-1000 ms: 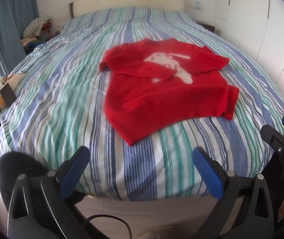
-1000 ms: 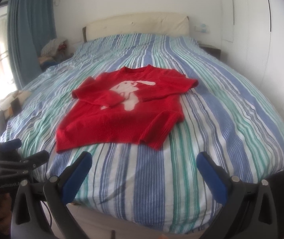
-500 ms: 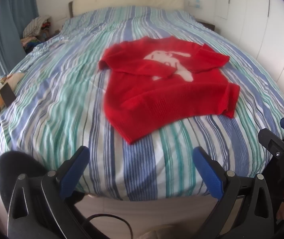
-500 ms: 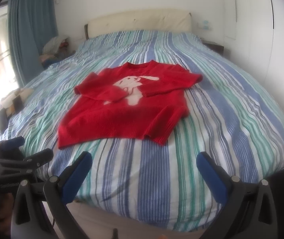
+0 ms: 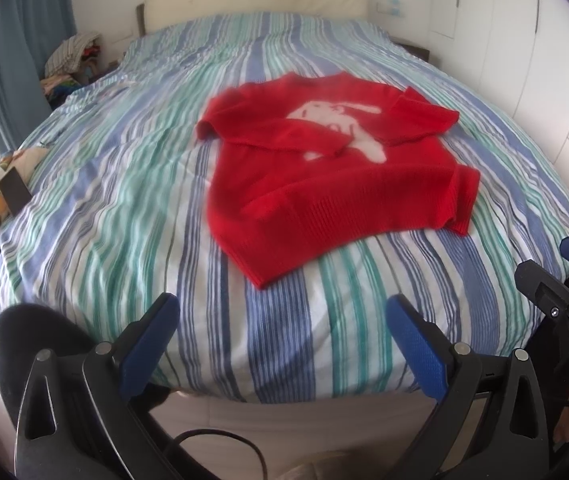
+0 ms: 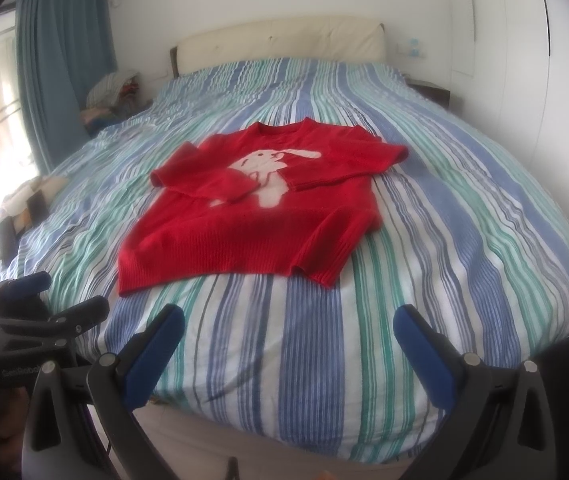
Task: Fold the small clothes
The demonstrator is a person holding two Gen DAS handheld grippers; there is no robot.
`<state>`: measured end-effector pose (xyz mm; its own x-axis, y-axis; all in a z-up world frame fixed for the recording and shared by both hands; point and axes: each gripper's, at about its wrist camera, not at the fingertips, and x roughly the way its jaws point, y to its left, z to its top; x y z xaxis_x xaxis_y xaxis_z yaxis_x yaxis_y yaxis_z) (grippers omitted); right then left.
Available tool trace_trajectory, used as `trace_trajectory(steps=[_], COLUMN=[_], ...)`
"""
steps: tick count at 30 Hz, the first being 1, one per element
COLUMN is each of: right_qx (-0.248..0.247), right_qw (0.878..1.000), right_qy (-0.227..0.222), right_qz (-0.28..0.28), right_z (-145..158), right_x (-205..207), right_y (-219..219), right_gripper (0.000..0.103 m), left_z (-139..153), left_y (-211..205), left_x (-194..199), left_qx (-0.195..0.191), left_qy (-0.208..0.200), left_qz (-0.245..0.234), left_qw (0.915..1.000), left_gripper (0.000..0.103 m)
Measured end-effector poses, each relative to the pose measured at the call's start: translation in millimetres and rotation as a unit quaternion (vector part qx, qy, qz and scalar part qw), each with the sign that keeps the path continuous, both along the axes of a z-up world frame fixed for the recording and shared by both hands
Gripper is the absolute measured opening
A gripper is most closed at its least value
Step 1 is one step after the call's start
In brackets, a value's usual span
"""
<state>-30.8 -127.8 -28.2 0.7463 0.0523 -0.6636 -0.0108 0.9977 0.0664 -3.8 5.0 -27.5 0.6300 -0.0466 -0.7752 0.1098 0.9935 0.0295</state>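
- The red sweater with a white rabbit motif lies flat mid-bed, both sleeves folded across its chest.
- It rests on the striped bed cover.
- The left hand-held gripper and the right hand-held gripper hang spread and empty at the near bed edge, apart from the sweater.

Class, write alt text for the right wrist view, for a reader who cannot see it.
A red sweater with a white rabbit design lies on a striped bedspread, both sleeves folded across its front. The open right gripper is at the bed's foot, the left gripper beside it.
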Motion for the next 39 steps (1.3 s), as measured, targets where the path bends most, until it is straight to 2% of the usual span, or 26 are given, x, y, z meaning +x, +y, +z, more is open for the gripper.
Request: trace_trajectory(steps=[39], right_qx=[0.001], right_qw=[1.0], right_qy=[0.008], right_qz=[0.004], right_z=[-8.4], right_x=[-1.2], right_y=[3.6], right_gripper=[0.103], left_z=[-8.6], left_y=[3.3], left_x=[2.7], left_qx=[0.001], left_qy=[0.012], left_qz=[-0.004], left_qw=[0.9999], left_gripper=[0.103])
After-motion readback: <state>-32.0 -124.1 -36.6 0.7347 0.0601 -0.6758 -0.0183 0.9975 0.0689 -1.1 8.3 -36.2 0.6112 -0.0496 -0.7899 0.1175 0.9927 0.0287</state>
